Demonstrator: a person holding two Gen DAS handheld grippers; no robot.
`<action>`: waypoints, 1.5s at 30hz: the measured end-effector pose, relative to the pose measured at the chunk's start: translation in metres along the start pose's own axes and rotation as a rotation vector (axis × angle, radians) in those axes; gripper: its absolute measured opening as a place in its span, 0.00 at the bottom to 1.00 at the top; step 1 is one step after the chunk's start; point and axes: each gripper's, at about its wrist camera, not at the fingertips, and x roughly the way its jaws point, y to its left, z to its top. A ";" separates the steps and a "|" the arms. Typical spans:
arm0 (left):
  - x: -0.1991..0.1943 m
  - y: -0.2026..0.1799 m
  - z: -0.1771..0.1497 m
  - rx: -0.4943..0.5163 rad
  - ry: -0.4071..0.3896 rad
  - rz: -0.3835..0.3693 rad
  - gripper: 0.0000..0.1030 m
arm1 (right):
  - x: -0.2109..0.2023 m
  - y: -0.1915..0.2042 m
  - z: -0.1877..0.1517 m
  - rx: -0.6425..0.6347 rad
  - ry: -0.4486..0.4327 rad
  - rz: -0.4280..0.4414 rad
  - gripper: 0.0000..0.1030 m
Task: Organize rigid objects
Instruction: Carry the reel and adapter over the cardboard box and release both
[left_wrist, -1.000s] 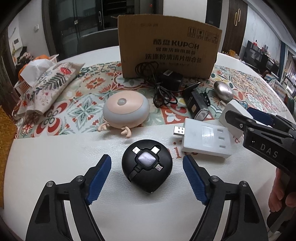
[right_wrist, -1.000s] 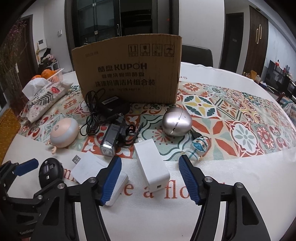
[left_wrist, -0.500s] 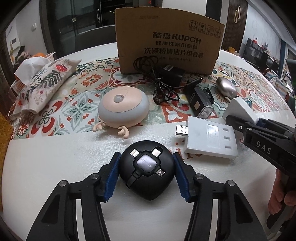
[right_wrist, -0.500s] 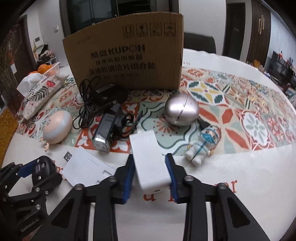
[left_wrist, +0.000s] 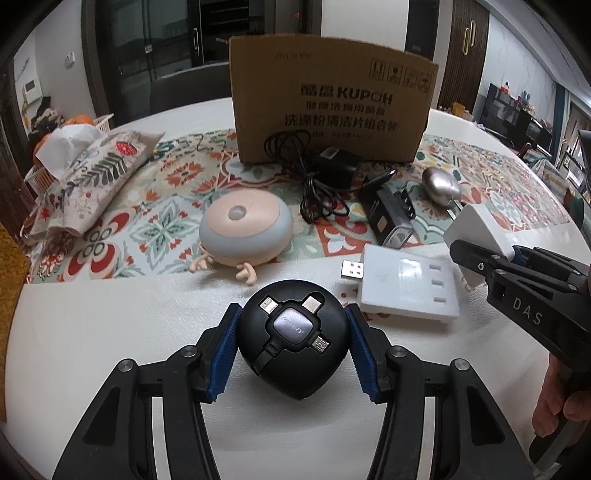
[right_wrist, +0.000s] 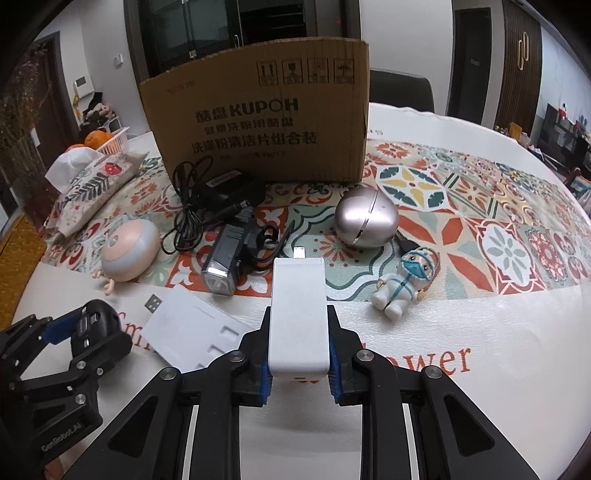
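My left gripper is shut on a round black cable reel with several plug tips on top; it also shows in the right wrist view. My right gripper is shut on a white oblong charger block and holds it lifted off the table, tilted up; the block also shows in the left wrist view. A cardboard box stands open-topped at the back of the table.
On the table lie a flat white USB power strip, a pink and grey round lamp, a black adapter with cable, a black light, a silver egg, a masked figurine and a tissue pouch.
Both grippers closed, the left on the black cable reel and the right on the white charger block. The right gripper then lifted the block off the table.
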 end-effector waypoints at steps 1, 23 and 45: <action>-0.002 0.000 0.001 -0.001 -0.007 0.000 0.53 | -0.002 0.000 0.001 -0.001 -0.005 0.001 0.24; -0.042 0.002 0.043 -0.038 -0.144 -0.041 0.53 | -0.051 0.010 0.023 -0.003 -0.142 0.037 0.24; -0.068 0.000 0.125 0.005 -0.323 -0.047 0.53 | -0.079 0.009 0.092 -0.002 -0.344 0.049 0.24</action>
